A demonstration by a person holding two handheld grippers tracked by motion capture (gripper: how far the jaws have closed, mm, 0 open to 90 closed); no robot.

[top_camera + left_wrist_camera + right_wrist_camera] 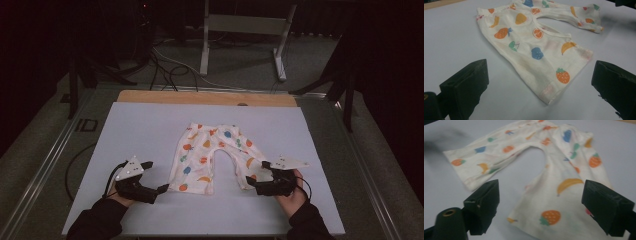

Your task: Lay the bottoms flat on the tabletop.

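A small pair of white trousers (212, 150) with a coloured fruit print lies flat on the white board (145, 125), waistband far, legs toward me. My left gripper (156, 176) rests just left of the left leg's cuff, open, with nothing between its jaws. In the left gripper view the trousers (536, 50) spread ahead of the wide-set left gripper (540, 67). My right gripper (257, 176) is at the right leg's cuff. In the right gripper view the right gripper (541, 186) is open, and the strawberry-printed cuff (550, 216) lies between its jaws without either pad pressing on it.
The board sits on a table with a wooden strip (200, 97) along its far edge and metal rails at the sides. Beyond it, cables (170, 70) trail over the floor near a grey metal stand (245, 30). Bare board surrounds the trousers.
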